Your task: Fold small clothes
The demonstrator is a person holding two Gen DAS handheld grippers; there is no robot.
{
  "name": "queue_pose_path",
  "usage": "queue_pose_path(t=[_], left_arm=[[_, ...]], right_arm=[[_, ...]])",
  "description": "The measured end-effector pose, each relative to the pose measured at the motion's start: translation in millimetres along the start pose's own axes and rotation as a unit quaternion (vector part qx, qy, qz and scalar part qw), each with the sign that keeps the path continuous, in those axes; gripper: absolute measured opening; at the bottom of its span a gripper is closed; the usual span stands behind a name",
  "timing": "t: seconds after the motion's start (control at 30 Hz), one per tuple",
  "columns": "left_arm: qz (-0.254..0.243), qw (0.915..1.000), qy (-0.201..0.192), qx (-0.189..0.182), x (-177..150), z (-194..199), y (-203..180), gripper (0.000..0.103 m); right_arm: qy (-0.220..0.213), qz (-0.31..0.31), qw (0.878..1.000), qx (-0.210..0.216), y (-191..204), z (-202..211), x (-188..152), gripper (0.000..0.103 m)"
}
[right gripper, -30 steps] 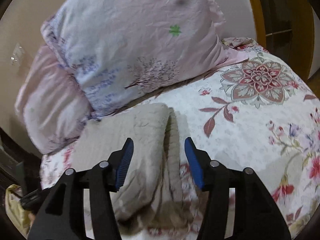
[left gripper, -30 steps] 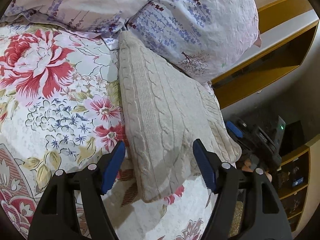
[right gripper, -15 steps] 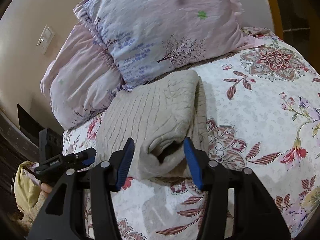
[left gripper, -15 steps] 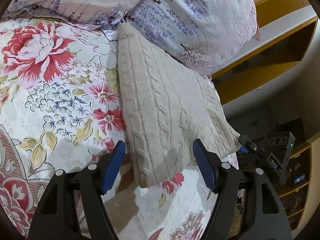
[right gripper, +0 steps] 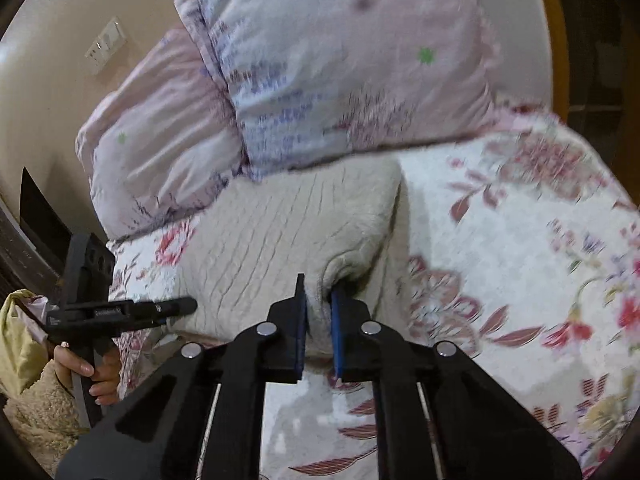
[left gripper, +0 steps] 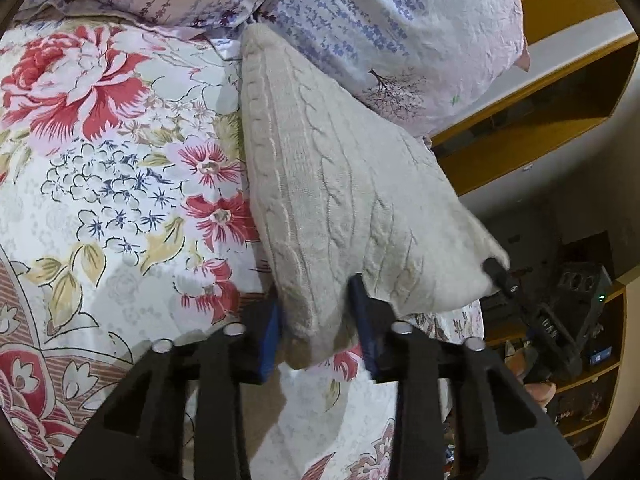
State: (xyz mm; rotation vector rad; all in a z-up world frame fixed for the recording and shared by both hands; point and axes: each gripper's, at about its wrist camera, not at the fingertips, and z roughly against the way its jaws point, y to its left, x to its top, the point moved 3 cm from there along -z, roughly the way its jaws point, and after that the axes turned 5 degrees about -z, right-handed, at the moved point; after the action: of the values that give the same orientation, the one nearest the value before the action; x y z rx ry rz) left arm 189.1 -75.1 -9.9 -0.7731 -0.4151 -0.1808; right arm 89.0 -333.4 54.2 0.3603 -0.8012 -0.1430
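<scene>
A folded cream cable-knit sweater (left gripper: 328, 184) lies on the floral bedspread (left gripper: 100, 160) with its far end against the pillows. In the left wrist view my left gripper (left gripper: 316, 320) has its jaws closing on the sweater's near corner, and the blue pads press the knit from both sides. The right wrist view shows the same sweater (right gripper: 272, 232) from the other side. There my right gripper (right gripper: 318, 300) is shut on a bunched fold at its near edge. The left gripper's tip (right gripper: 176, 306) also shows at the sweater's left corner.
Two lilac-printed pillows (left gripper: 400, 20) (right gripper: 340, 60) lean at the head of the bed behind the sweater. A wooden shelf unit (left gripper: 520, 132) stands past the bed's edge. A hand in a fleece sleeve (right gripper: 92, 372) grips the left gripper's handle. The bedspread (right gripper: 500, 240) spreads to the right.
Both grippers went from open around the sweater's near edge to pinching it. The right gripper came closer to the fold and rolled a little. The left one stayed in place.
</scene>
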Motion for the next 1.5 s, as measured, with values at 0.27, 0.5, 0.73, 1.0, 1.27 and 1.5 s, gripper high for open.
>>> queue_pose_path(t=[0.27, 0.5, 0.73, 1.0, 1.27, 1.5], left_arm=[[-0.006, 1.0000, 0.003, -0.007, -8.5, 7.9, -3.6, 0.018], [-0.010, 0.9998, 0.016, 0.003, -7.1, 6.3, -3.8, 0.023], [-0.004, 0.9995, -0.022, 0.022, 17.9, 19.5, -6.4, 0.069], [-0.007, 0.9971, -0.022, 0.073, 44.2, 1.0, -7.2, 0.071], [-0.026, 0.9949, -0.035, 0.091, 66.0, -4.1, -14.7, 0.073], [-0.034, 0.9957, -0.031, 0.080, 65.0, -14.6, -21.2, 0.073]], right_arm=[[0.048, -0.008, 0.997, -0.064, -30.3, -16.9, -24.3, 0.008], [0.071, -0.034, 0.996, -0.042, -40.1, -23.5, -31.0, 0.018], [0.026, -0.117, 0.992, 0.031, -53.1, -7.8, 13.5, 0.049], [0.058, -0.166, 0.984, 0.024, -62.0, -69.4, 58.1, 0.045], [0.035, -0.091, 0.995, -0.003, -38.9, -84.9, 70.8, 0.008], [-0.005, -0.050, 0.994, -0.095, -44.7, -78.9, 76.5, 0.007]])
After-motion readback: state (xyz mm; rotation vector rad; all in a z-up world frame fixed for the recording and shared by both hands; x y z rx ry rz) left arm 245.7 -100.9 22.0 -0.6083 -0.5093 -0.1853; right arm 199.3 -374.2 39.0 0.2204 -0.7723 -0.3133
